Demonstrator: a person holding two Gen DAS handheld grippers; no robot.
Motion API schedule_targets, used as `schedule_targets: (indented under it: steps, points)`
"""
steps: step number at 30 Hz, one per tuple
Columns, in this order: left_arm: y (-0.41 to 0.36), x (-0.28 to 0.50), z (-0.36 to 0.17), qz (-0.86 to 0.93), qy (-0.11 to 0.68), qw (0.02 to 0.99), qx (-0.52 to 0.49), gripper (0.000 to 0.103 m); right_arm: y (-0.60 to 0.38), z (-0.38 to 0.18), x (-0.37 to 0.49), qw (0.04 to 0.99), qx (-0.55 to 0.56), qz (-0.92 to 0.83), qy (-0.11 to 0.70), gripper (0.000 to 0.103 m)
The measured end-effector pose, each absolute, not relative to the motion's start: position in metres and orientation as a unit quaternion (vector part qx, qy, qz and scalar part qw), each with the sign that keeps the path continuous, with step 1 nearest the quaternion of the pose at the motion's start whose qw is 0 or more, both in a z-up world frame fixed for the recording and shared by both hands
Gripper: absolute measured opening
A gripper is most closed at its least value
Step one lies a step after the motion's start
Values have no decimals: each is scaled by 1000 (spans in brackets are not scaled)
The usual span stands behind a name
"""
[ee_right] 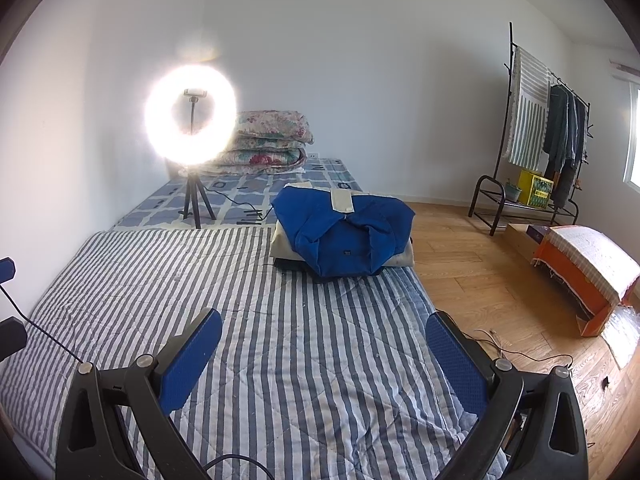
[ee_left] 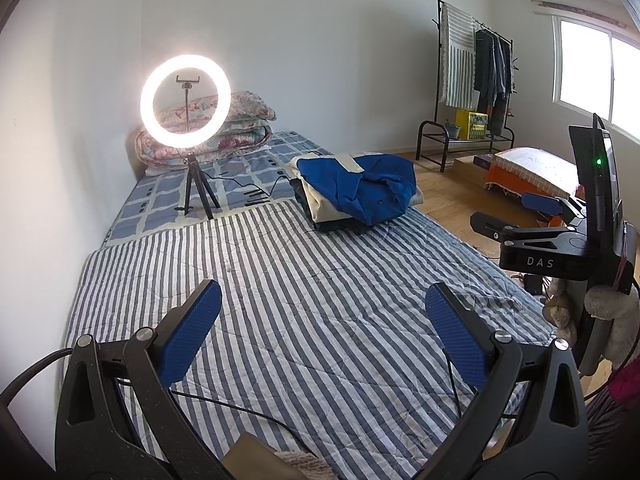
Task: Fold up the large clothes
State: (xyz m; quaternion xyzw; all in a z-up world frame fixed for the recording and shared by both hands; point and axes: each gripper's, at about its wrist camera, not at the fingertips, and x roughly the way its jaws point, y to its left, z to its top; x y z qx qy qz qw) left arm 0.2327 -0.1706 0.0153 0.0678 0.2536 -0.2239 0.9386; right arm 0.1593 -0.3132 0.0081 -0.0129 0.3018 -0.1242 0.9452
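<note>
A folded blue garment (ee_left: 360, 188) lies on top of a small stack of folded clothes at the far right edge of the striped bed cover (ee_left: 304, 304); it also shows in the right wrist view (ee_right: 344, 236). My left gripper (ee_left: 322, 336) is open and empty, held above the striped cover, well short of the stack. My right gripper (ee_right: 324, 360) is open and empty too, above the cover near the bed's right edge (ee_right: 424, 304). The right gripper also shows at the right side of the left wrist view (ee_left: 516, 220).
A lit ring light on a tripod (ee_left: 186, 100) stands on the checked sheet at the bed's far end, its cable running toward the stack. Folded floral quilts (ee_left: 240, 120) lie behind it. A clothes rack (ee_right: 532, 152) and an orange box (ee_right: 588, 276) stand on the wooden floor at right.
</note>
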Motion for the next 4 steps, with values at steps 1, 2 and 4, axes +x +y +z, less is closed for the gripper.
schedule_targets:
  steps: [1,2,4]
  points:
    - [-170,234,15,-222,251,940,68,103,-314,8,160,945,-14,-124,302,103]
    - [-170,233,16,-219,249,941,68,103,-314,8,159,945,-14,-123,302,103]
    - [-169,233,16,-216,248,942,65,103,-315,7,159,945,-13,-122,302,103]
